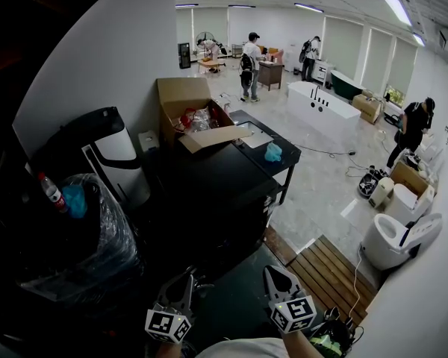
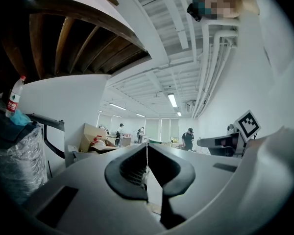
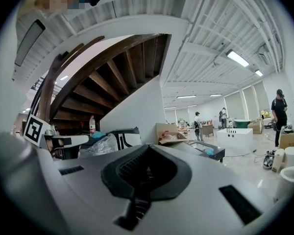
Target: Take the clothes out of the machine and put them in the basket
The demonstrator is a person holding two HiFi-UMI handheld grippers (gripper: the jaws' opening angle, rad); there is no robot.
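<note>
Down at the bottom of the head view, the left tongs (image 1: 184, 286) and the right tongs (image 1: 278, 279) are both pressing shut and holding nothing. No clothes or basket are showing anywhere, so the job is looking not started.

Left gripper (image 1: 185, 282) and right gripper (image 1: 278, 276) hung low side by side, near a black rectangular table (image 1: 218, 174) with an open brown cardboard box (image 1: 185, 100) at its far end.

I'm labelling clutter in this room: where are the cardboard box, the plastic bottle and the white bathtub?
cardboard box (image 1: 181, 95), head view, its upright back flap.
plastic bottle (image 1: 52, 192), head view, its labelled body.
white bathtub (image 1: 328, 121), head view, its side wall.
</note>
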